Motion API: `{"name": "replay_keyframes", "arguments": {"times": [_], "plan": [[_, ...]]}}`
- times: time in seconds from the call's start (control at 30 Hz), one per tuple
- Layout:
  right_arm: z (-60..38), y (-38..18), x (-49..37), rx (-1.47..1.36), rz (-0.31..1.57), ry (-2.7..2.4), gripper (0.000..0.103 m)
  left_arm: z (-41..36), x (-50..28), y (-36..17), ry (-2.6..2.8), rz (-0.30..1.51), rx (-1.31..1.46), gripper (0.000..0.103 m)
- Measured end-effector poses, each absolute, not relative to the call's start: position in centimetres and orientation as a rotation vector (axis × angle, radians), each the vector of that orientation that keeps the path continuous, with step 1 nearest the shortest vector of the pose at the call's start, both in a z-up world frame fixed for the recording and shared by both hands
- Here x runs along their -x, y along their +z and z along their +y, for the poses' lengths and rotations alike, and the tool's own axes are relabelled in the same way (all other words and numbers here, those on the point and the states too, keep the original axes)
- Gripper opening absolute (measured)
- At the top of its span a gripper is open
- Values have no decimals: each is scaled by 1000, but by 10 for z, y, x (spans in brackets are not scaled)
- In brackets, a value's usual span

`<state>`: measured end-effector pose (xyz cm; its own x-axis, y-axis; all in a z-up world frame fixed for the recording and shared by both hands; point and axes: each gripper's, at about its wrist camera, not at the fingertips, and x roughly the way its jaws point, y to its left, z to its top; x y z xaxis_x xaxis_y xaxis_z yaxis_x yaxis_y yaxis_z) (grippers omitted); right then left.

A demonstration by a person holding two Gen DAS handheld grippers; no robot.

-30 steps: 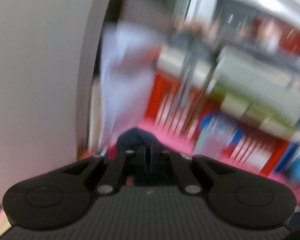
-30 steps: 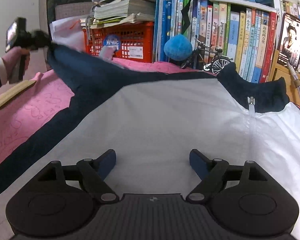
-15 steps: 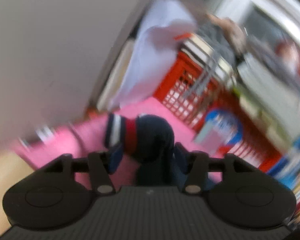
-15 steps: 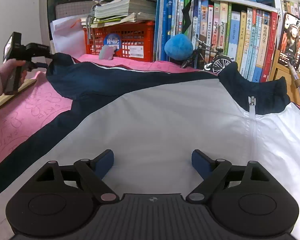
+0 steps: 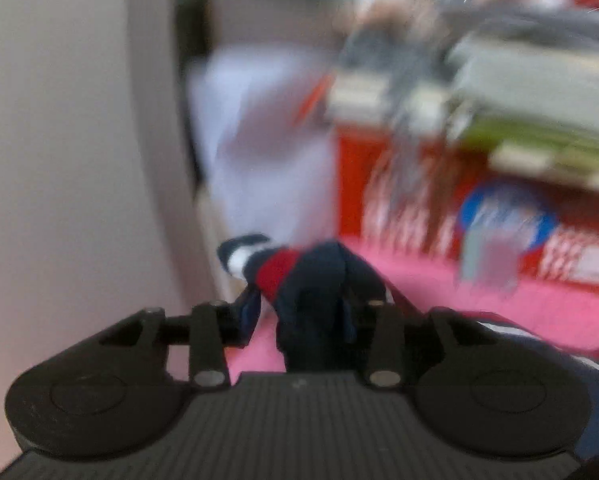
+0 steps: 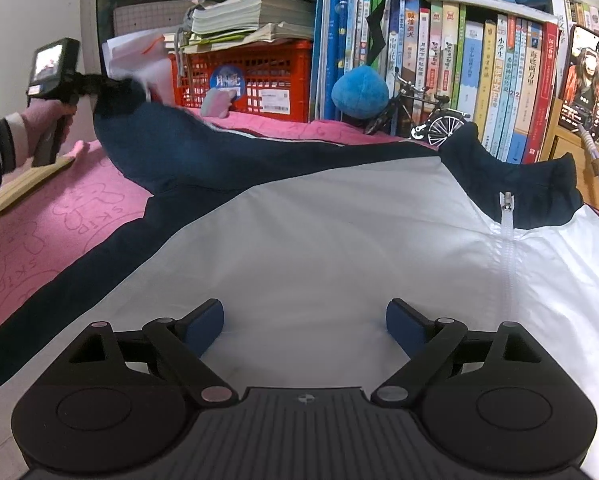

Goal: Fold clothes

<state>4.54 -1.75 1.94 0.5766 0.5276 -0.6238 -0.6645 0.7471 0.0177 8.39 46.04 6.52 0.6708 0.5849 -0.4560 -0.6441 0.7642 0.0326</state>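
Sleeve [image 6: 139,136] first, at the far left: the jacket's navy arm is lifted off the pink bedcover [image 6: 39,216] and its end sits between the fingers of my left claw [image 5: 299,312]. Those jaws have just been closing, the bunched navy cloth with its red and white cuff [image 5: 275,272] between them, and the right-wrist view shows the sleeve hanging from that claw, so I read it as gripped; the left view is badly blurred. My left hand [image 6: 47,120] holds the handle above a wooden board [image 6: 31,184]. Further right the jacket [image 6: 319,232] lies spread flat, white front upward, dark collar [image 6: 511,168] and zip toward the bookshelf [image 6: 479,60]. A red crate [image 6: 259,76] stands behind. My right claw [image 6: 305,320] hovers over the white panel, jaws spread wide with nothing between them, having just been opening a little further.
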Motion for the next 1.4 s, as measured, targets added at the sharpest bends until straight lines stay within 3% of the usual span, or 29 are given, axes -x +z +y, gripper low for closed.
{"name": "replay_keyframes", "arguments": {"times": [0.07, 0.17, 0.37, 0.47, 0.67, 0.8, 0.87, 0.9, 1.0, 1.07, 1.13, 1.23, 1.33, 1.4], "plan": [[-18, 19, -45, 229, 650, 705, 89, 474, -84, 59, 709, 534, 221, 41], [-18, 20, -45, 230, 649, 705, 89, 458, -70, 65, 686, 476, 160, 50], [-17, 19, -45, 235, 647, 702, 90, 383, -40, 110, 503, 330, 30, 52], [-17, 20, -44, 237, 645, 699, 90, 316, -41, 120, 238, 351, 35, 52], [-17, 21, -44, 239, 643, 692, 91, 188, -54, 93, -172, 574, 83, 52], [-34, 27, -39, 215, 623, 663, 90, 158, -60, 60, -130, 660, -15, 54], [-58, 35, -35, 219, 596, 649, 90, 159, -58, 59, -87, 650, -60, 59], [-74, 38, -35, 230, 582, 631, 90, 161, -58, 58, -59, 651, -76, 69], [-133, 42, -53, 237, 610, 491, 89, 170, -64, 54, -35, 669, -26, 82], [-184, 39, -75, 172, 656, 358, 84, 169, -63, 52, -22, 667, -38, 82], [-241, 35, -90, 117, 677, 188, 70, 165, -60, 51, -13, 659, -65, 82], [-319, 29, -100, 132, 671, -107, 68, 165, -61, 45, -11, 662, -58, 84], [-388, 25, -95, 159, 680, -382, 73, 164, -60, 45, 1, 662, -58, 87], [-418, 28, -88, 154, 698, -500, 66, 163, -60, 45, 12, 660, -67, 87]]}}
